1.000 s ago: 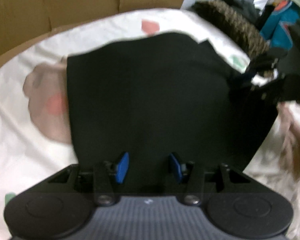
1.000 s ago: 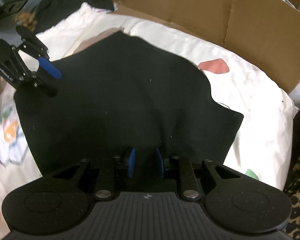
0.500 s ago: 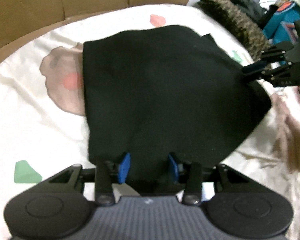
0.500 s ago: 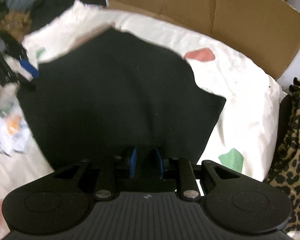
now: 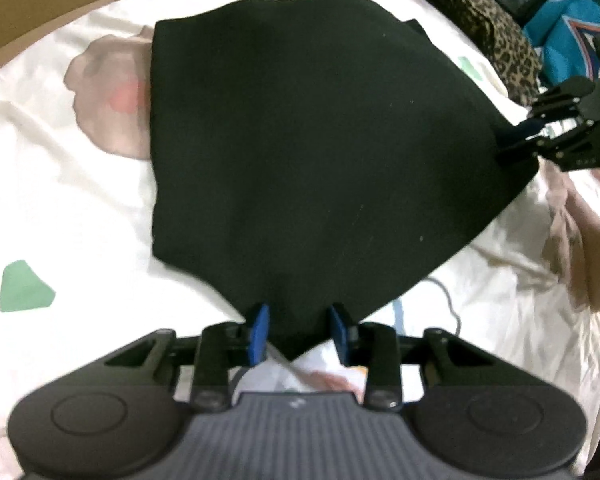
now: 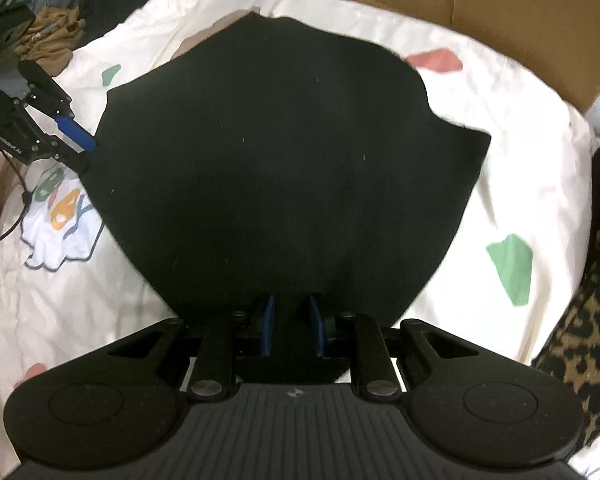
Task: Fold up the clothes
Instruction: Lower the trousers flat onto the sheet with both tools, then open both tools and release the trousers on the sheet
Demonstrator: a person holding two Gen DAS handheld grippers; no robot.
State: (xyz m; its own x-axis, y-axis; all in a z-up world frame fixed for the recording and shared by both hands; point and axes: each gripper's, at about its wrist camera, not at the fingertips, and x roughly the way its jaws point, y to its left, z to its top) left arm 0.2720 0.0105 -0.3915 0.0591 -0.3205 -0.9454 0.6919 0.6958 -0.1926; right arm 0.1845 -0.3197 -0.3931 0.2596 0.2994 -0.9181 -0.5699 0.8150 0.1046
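Left wrist: left gripper (image 5: 300,330) jaws closing around black garment (image 5: 320,152).

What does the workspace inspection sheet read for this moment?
Surface: white bedsheet with coloured patches, rumpled.
Job's things: black fabric garment spread flat on the sheet.
Clutter: leopard-print cloth at the sheet's edge; brown crumpled cloth.
Grippers: left claw closing, garment corner between its blue pads; right claw shut on the garment's edge.
Cables: thin black cable hanging beside the left claw.
Surroundings: brown cardboard wall behind the sheet; blue bag.
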